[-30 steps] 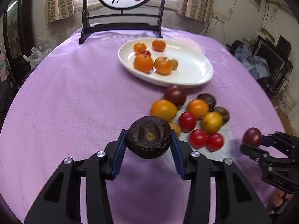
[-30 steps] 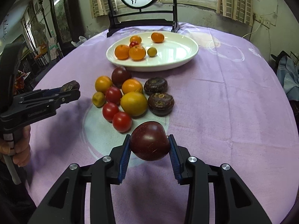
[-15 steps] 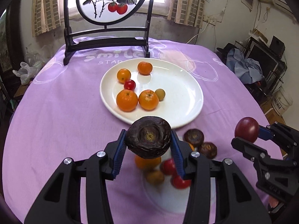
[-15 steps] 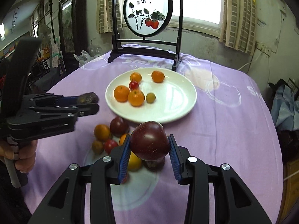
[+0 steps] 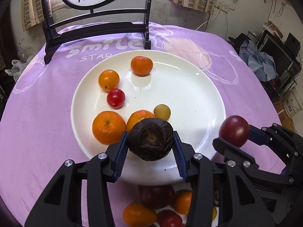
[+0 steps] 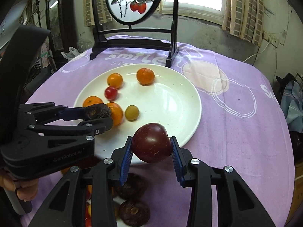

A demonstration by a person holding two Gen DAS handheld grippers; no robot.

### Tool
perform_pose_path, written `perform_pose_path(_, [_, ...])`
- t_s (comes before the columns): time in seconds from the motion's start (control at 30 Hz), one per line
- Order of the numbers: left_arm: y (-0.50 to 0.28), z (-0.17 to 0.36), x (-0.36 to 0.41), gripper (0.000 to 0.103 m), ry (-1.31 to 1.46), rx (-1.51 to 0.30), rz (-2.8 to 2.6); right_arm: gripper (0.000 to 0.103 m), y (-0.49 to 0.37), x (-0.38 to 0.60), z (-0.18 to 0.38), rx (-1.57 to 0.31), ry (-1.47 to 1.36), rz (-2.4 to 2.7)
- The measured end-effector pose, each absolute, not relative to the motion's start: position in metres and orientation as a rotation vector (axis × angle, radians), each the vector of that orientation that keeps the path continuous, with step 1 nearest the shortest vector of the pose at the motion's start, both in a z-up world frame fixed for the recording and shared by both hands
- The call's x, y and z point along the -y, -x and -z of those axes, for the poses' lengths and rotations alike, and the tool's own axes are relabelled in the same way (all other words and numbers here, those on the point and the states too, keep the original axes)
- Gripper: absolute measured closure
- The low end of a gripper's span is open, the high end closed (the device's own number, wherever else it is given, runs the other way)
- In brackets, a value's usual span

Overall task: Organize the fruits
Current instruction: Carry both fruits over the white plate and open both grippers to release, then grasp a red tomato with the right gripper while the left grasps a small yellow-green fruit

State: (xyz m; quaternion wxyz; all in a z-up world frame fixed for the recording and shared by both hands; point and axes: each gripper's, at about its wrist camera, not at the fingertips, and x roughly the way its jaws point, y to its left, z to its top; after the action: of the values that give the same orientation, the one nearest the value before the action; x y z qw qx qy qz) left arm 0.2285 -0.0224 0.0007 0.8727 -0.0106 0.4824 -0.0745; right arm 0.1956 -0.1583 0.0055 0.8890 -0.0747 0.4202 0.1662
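My left gripper is shut on a dark wrinkled fruit and holds it over the near edge of the white plate. My right gripper is shut on a dark red round fruit, also over the plate's near rim. The plate holds several oranges, a red cherry tomato and a small yellow-green fruit. The left gripper also shows in the right wrist view, and the right gripper in the left wrist view.
Loose fruits lie on the purple cloth below the grippers: orange and red ones and two dark wrinkled ones. A black-framed round screen stands behind the plate. The table edge falls away at the right.
Both grippers have moved forward from above the loose fruit pile to over the plate's near edge, each keeping its fruit. The plate now fills the middle of both views.
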Motion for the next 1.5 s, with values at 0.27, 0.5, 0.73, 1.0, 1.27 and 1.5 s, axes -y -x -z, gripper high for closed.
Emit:
perform_pose_path(0.27, [-0.251,-0.002,0.031,0.053,0.004,-0.977,0.113,0.042,-0.211,0.153,0.01,-0.886,0.162,-0.359])
perform_pose_path(0.5, [-0.248,-0.007,0.027,0.023,0.043,-0.977,0.102,0.037,-0.2,0.152,0.001,-0.841,0.19,-0.357])
perform_pose_path(0.73, [-0.218,-0.021,0.016,0.02,0.058,-0.945,0.125,0.037,-0.182,0.159,-0.007,-0.838,0.193,-0.35])
perform_pose_path(1.0, [-0.174,-0.032,-0.012,0.014,0.073,-0.913,0.08,0.033,-0.151,0.177,-0.015,-0.835,0.175,-0.329])
perform_pose_path(1.27, [-0.126,-0.024,-0.026,0.014,0.047,-0.913,0.061,0.033,-0.112,0.191,-0.003,-0.877,0.145,-0.322])
perform_pose_path(1.5, [-0.092,-0.003,-0.039,0.014,0.069,-0.949,0.037,0.033,-0.067,0.185,0.011,-0.912,0.152,-0.372])
